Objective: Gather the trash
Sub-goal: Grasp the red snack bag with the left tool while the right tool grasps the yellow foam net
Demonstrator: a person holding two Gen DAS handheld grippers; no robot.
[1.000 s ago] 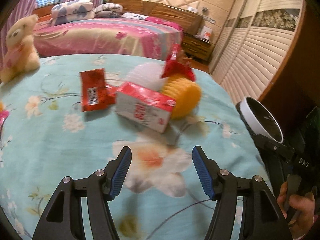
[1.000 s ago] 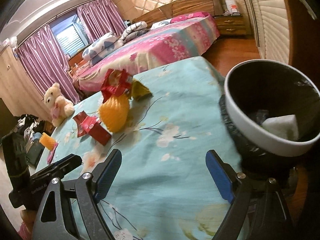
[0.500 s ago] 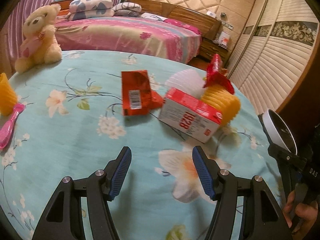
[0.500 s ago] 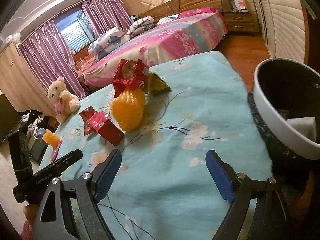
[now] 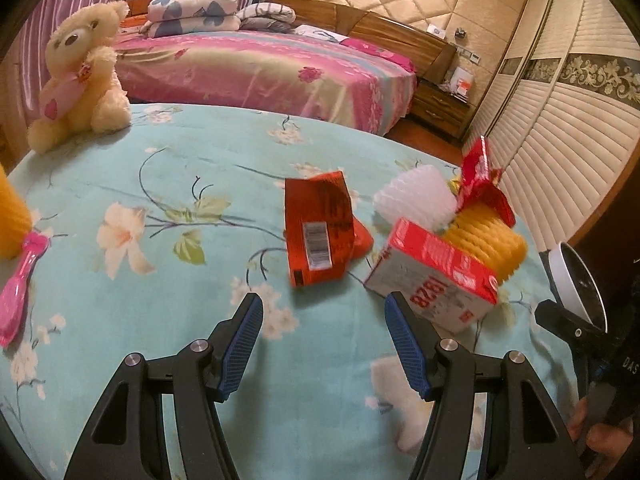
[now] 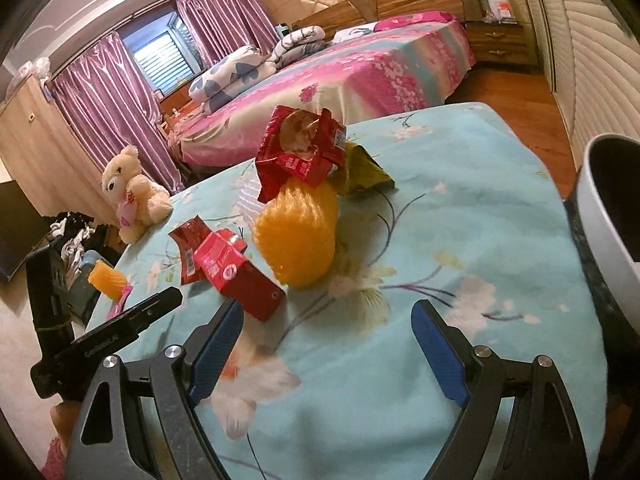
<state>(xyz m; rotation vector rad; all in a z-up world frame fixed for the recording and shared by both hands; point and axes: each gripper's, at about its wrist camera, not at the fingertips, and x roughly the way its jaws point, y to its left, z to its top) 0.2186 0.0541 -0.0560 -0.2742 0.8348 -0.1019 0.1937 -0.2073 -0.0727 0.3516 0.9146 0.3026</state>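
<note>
Trash lies on a round table under a teal floral cloth (image 5: pixel 160 280). A flattened red wrapper (image 5: pixel 318 228) sits just beyond my left gripper (image 5: pixel 324 336), which is open and empty. Right of it lie a red and white carton (image 5: pixel 436 280), a yellow foam net (image 5: pixel 486 240), a white foam net (image 5: pixel 416 200) and a crumpled red packet (image 5: pixel 480 172). My right gripper (image 6: pixel 326 332) is open and empty, short of the carton (image 6: pixel 236 272) and the yellow net (image 6: pixel 298 232). The red packet (image 6: pixel 298 152) and a green wrapper (image 6: pixel 360 174) lie behind.
A white-rimmed bin (image 6: pixel 608 216) stands off the table's right edge, also seen as the bin (image 5: pixel 580 280) in the left wrist view. A teddy bear (image 5: pixel 80 76), an orange foam piece (image 5: pixel 12 216) and a pink brush (image 5: pixel 20 280) sit at the left. A pink bed (image 5: pixel 260 64) is behind.
Both grippers have shifted left across the table; the trash has slid rightwards in the left view and the bin has slipped towards the right edge in the right view. Jaw openings are unchanged.
</note>
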